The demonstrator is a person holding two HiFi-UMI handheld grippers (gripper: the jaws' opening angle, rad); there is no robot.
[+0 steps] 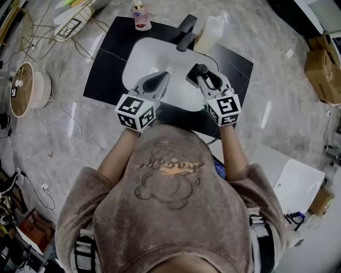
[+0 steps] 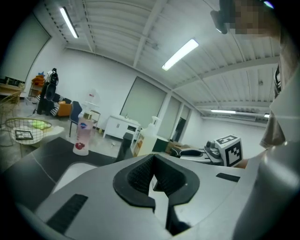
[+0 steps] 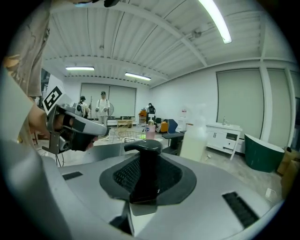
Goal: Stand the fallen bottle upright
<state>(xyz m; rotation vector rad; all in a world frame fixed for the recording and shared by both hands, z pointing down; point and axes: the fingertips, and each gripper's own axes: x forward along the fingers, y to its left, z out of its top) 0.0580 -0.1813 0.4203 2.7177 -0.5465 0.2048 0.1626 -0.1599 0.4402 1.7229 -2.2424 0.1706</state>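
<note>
A white pump bottle (image 1: 209,33) (image 2: 146,138) (image 3: 193,140) stands upright beside the black faucet (image 1: 186,25) at the back of the white sink (image 1: 141,56). A pink bottle (image 1: 141,16) (image 2: 82,136) stands upright at the back left of the black counter (image 1: 104,66). My right gripper (image 1: 201,72) (image 3: 145,157) hovers over the basin's right side, shut on a black stopper with a round cap (image 1: 201,69) (image 3: 143,161). My left gripper (image 1: 160,77) (image 2: 152,174) hangs over the basin's left side, its jaws together with nothing between them.
A wire basket (image 1: 74,21) (image 2: 26,126) lies beyond the counter's left corner. A round wooden-topped tub (image 1: 24,88) and cables sit on the floor at the left. Cardboard boxes (image 1: 322,69) stand at the right, and a white box (image 1: 293,184) is near my right side.
</note>
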